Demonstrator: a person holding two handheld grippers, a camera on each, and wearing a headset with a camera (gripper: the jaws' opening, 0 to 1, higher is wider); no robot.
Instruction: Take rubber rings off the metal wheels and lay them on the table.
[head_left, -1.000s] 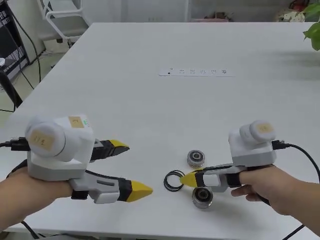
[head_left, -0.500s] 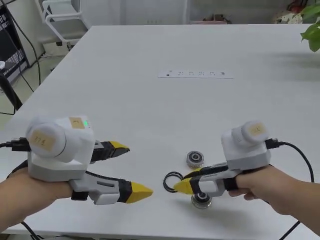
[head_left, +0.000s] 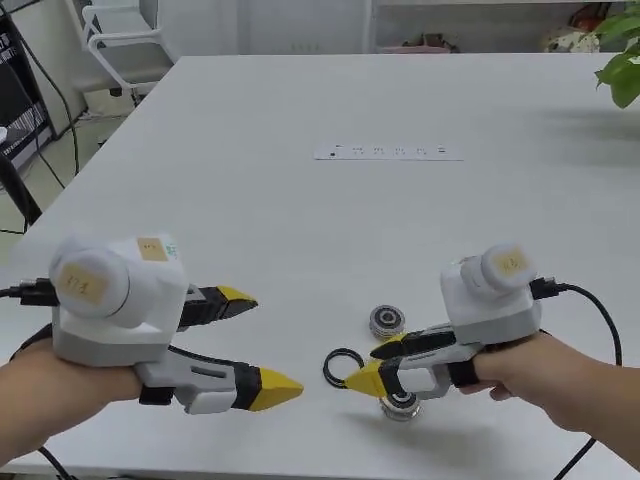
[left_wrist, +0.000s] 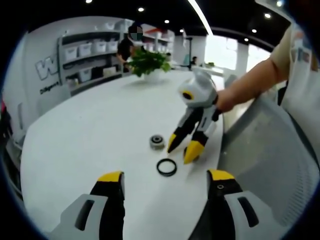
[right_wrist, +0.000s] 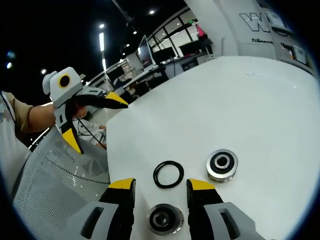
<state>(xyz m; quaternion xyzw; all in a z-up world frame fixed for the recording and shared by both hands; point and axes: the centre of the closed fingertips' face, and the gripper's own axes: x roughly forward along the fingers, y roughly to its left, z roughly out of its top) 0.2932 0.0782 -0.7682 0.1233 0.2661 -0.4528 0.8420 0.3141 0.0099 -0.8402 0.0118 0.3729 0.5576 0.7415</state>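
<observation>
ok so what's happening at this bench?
A person holds a gripper in each hand. The right gripper, open, straddles one small metal wheel on the white table. A black rubber ring lies loose just beyond it, with a second metal wheel nearby. The left gripper hovers open, off to the side.

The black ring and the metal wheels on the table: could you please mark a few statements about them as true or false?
1. The ring lies flat on the table, off both wheels. True.
2. Three wheels stand on the table. False: there are two, the far wheel and the near wheel.
3. The left gripper is open and holds nothing. True.
4. The right gripper grips the ring. False: it is open, and the ring lies just beyond its tips.
</observation>
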